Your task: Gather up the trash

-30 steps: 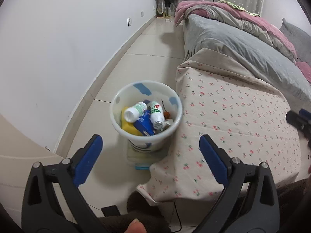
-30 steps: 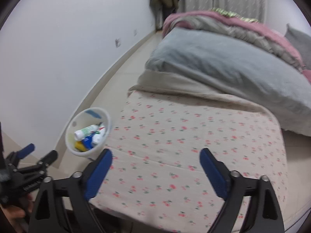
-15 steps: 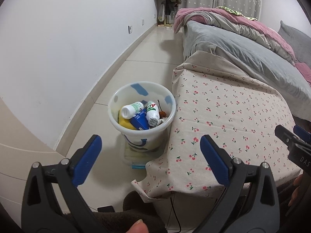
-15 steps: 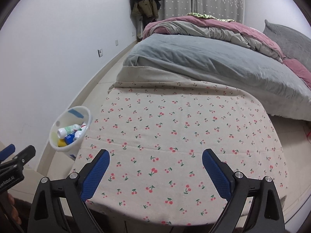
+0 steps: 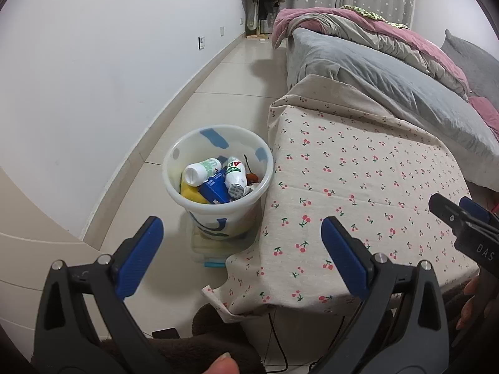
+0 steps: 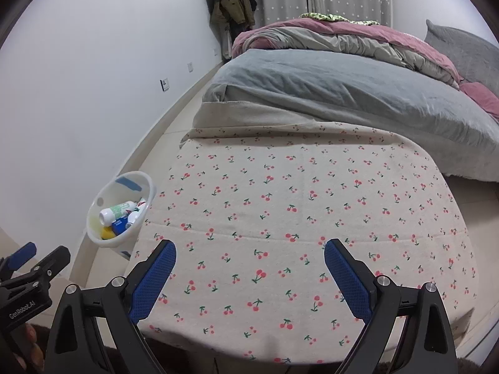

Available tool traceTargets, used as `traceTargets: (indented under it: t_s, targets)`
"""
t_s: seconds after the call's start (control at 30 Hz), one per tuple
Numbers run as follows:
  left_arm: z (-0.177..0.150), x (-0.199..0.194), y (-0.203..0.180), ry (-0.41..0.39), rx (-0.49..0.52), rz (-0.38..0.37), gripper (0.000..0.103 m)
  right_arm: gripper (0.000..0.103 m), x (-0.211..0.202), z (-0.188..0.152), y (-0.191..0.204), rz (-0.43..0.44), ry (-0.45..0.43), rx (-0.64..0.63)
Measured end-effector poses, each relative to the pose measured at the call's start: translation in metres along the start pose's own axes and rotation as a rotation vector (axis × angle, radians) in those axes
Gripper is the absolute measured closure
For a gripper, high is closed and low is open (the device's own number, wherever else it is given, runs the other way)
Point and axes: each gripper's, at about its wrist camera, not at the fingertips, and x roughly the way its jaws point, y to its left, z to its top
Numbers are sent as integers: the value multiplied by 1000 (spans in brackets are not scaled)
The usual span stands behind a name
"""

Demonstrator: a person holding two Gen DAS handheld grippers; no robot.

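Note:
A white plastic trash bin [image 5: 177, 168] stands on the floor left of a table covered with a cherry-print cloth [image 5: 358, 187]. It holds white bottles [image 5: 202, 171], a blue carton [image 5: 215, 190] and a yellow item [image 5: 190, 194]. My left gripper [image 5: 240, 233] is open and empty, held back from the bin and the table's left corner. My right gripper [image 6: 249, 258] is open and empty above the near edge of the cloth [image 6: 296, 202]. The bin also shows at the left in the right wrist view [image 6: 146, 184].
A bed with a grey blanket [image 6: 343, 93] and pink quilt lies behind the table. A white wall [image 5: 93, 78] runs along the left, with tiled floor [image 5: 237, 74] between wall and bed. A small box [image 5: 212, 249] sits under the bin. Coats [image 6: 234, 9] hang in the far corner.
Both grippers have drawn back and tilted up, so the bin and the table look farther off. Both stay open and empty.

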Motion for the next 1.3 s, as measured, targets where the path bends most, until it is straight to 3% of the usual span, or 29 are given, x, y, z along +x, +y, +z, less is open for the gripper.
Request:
traceTargets:
  t_s: [1.3]
  targets:
    - [-1,-1,-3,2,-3,-8,2,6,0,-2,-1,8,11,18]
